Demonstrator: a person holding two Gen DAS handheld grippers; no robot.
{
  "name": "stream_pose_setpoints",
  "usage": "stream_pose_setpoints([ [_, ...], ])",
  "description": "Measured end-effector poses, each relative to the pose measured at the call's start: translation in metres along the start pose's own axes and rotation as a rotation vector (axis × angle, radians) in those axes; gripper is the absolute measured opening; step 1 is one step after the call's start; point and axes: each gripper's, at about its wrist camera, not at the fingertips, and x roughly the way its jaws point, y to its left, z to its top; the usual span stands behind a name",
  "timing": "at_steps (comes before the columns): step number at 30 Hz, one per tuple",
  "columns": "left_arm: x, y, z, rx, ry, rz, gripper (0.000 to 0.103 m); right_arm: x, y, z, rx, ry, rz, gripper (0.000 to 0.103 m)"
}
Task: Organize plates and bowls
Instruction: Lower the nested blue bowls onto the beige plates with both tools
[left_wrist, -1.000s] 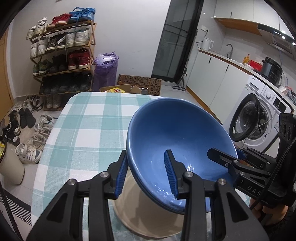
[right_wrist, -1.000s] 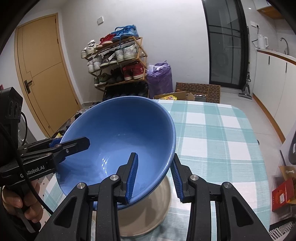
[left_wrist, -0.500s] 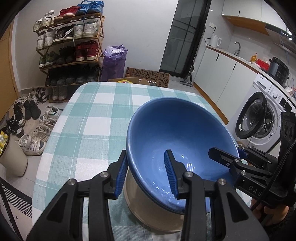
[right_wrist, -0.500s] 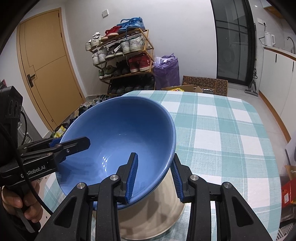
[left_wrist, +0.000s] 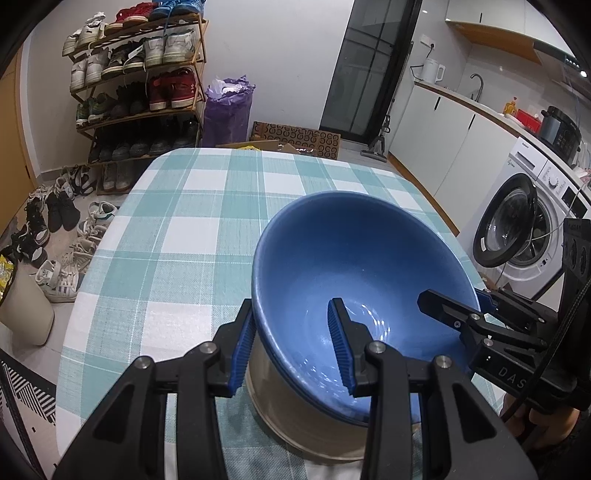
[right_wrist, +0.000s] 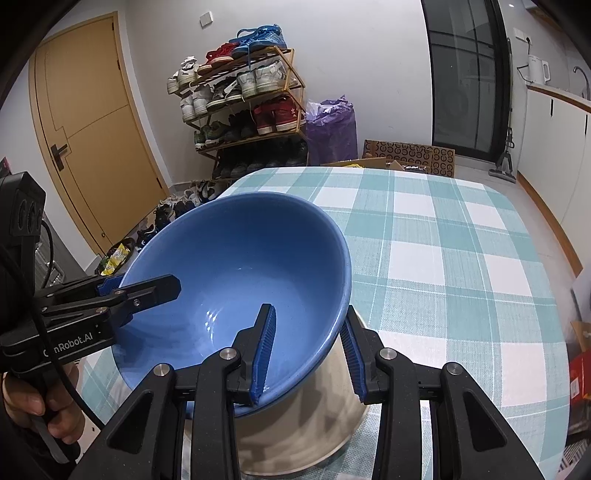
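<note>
Blue bowl (left_wrist: 354, 295) sits tilted between my two grippers, its underside over a cream-white bowl (left_wrist: 295, 417) that stands on the checked tablecloth (left_wrist: 177, 229); I cannot tell whether the two bowls touch. My left gripper (left_wrist: 291, 345) has its jaws narrowed onto the bowl's near-left rim, one blue pad (left_wrist: 338, 343) inside the bowl and the other outside. My right gripper (right_wrist: 308, 356) clamps the rim on the opposite side the same way, with one finger inside and one outside against the wall. From the right wrist view I see a hand (right_wrist: 44, 402) wrapped around the left gripper's handle at the near left. The table's far half is covered by the teal and white cloth. Beyond it, on the far left, stands a shoe rack (left_wrist: 140, 81) with a purple bag (left_wrist: 227, 107) beside it. A washing machine (left_wrist: 524, 229) stands on the right.
</note>
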Motion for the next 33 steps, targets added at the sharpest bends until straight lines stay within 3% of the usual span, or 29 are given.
stream_pose_setpoints([
  [33, 0.024, -0.002, 0.004, 0.012, 0.02, -0.005, 0.038, 0.011, -0.012, 0.0, 0.015, 0.024, -0.028, 0.037],
])
